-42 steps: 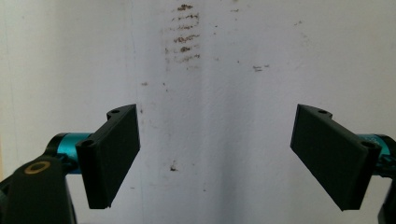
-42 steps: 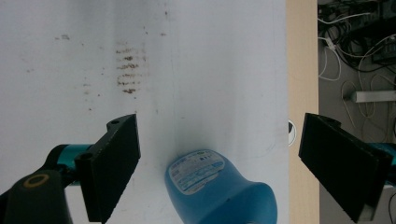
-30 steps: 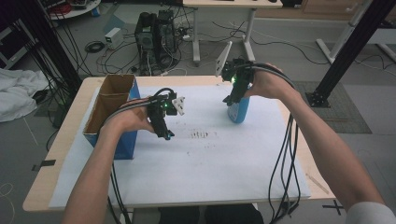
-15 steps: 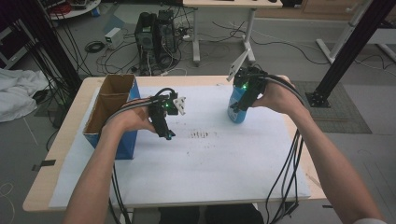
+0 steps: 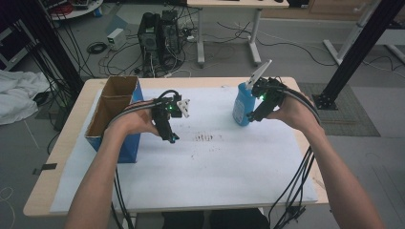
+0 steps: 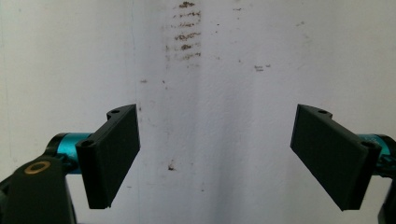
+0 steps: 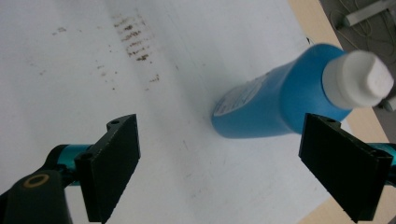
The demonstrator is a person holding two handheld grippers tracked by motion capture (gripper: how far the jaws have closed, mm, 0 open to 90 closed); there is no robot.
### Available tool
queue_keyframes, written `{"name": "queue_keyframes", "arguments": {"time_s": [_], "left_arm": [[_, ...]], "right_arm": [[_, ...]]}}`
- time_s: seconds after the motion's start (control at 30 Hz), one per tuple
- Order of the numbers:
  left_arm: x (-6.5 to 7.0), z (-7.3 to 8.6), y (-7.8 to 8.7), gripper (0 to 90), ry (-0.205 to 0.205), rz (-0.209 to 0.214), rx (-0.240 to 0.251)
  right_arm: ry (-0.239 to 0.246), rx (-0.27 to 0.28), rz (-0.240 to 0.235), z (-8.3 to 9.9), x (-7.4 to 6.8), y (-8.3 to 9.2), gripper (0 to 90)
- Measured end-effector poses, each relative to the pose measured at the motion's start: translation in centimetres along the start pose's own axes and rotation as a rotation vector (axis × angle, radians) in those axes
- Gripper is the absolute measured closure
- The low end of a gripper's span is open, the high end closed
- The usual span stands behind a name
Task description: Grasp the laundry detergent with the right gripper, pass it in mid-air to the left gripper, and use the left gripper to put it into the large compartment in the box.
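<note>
1. Right gripper [image 7: 219, 170]: jaws spread wide, nothing clamped; it is held just beside the blue plastic bottle with the white cap [image 7: 285, 100], which stands upright on the white paper table cover [image 7: 70, 70], outside the jaws and untouched in the right gripper view.
2. In the high view the bottle [image 5: 242, 109] is seen near the table's far right edge.
3. Left gripper [image 6: 217, 156]: jaws spread wide, empty, pointed down at bare cover near a patch of brown smudges [image 6: 187, 32].
4. An open brown cardboard box with blue sides [image 5: 114, 112] is seen at the left, well apart from the bottle.
5. Progress judged: early; bottle approached, not yet grasped. Grasp, lift and any transfer remain.
</note>
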State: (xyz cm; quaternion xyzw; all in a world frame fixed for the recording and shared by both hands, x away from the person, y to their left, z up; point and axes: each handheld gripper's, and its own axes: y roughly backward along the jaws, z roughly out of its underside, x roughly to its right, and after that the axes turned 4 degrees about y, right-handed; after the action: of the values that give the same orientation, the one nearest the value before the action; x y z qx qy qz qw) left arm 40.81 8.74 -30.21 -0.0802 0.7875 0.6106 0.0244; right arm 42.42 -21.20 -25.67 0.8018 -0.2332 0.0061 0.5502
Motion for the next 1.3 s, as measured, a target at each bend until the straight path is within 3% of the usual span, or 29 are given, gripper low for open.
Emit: {"name": "queue_keyframes", "arguments": {"time_s": [0.27,0.37,0.53,0.57,0.67,0.87,1.07,1.13,1.3], "left_arm": [[-0.1,0.0,0.1,15.8,-0.014,-0.004,-0.002],[0.0,0.0,0.0,15.8,-0.001,-0.003,0.004],[0.1,-0.1,0.0,15.8,-0.005,-0.002,0.008],[0.1,-0.1,0.0,15.8,-0.005,-0.002,0.008],[0.0,-0.1,0.0,15.8,-0.018,-0.009,-0.002],[0.1,-0.2,-0.1,15.8,-0.013,-0.008,0.006],[0.1,-0.2,-0.1,15.8,-0.014,-0.006,0.015],[0.1,-0.1,-0.1,15.8,-0.015,-0.004,0.013],[0.1,0.0,-0.2,15.8,-0.008,-0.003,0.014]], "right_arm": [[-0.098,0.003,0.012,2.0,0.4,-0.4,11.7],[-0.143,0.014,0.043,2.6,0.6,-0.5,11.7],[-0.255,0.061,0.057,3.7,1.0,-1.2,11.7],[-0.255,0.061,0.057,3.7,1.0,-1.2,11.7],[-0.326,0.132,0.080,4.4,1.2,-1.9,11.7],[-0.439,0.191,0.108,4.5,1.3,-2.8,11.7],[-0.475,0.210,0.110,4.4,1.5,-4.1,11.7],[-0.516,0.229,0.123,4.5,1.5,-4.8,11.7],[-0.538,0.253,0.148,4.5,1.3,-5.8,11.6]]}}
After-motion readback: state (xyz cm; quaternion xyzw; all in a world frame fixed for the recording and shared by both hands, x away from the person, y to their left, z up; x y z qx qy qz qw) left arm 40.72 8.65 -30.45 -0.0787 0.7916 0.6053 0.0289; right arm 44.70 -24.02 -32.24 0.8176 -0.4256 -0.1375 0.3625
